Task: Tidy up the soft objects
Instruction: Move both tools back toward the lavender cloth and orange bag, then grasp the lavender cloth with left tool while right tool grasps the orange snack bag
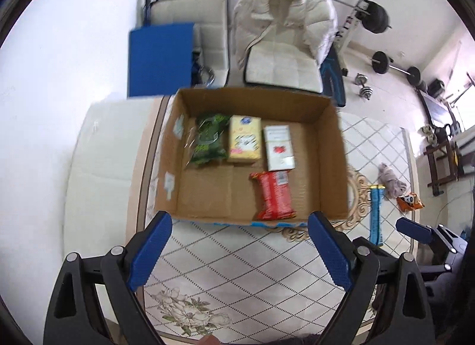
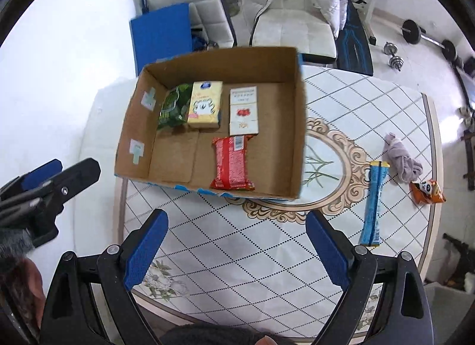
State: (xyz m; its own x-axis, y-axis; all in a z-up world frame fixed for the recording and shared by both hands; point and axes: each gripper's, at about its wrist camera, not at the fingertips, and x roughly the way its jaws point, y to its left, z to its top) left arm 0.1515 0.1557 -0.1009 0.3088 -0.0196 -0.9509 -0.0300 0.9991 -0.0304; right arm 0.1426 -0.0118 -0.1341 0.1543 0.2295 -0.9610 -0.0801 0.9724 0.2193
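A cardboard box [image 1: 332, 149] [image 2: 298, 125] stands on the table and holds a green packet [image 1: 207, 140] [image 2: 173, 105], a yellow tissue pack [image 1: 244, 140] [image 2: 205, 105], a white tissue pack [image 1: 279, 147] [image 2: 243, 111] and a red packet [image 1: 274, 195] [image 2: 231, 163]. On the table right of the box lie a long blue packet [image 1: 376, 214] [image 2: 373, 202], a grey cloth [image 1: 392, 181] [image 2: 403, 157] and an orange snack bag [image 1: 411, 201] [image 2: 427, 192]. My left gripper [image 1: 240, 244] is open and empty in front of the box. My right gripper [image 2: 237, 241] is open and empty, also short of the box.
The table [image 2: 267, 256] has a diamond-patterned cloth. Behind it stand a white chair with a jacket [image 1: 282, 33], a blue board [image 1: 160, 59] and weights [image 1: 377, 18]. The other gripper shows at the left edge of the right wrist view [image 2: 44, 184].
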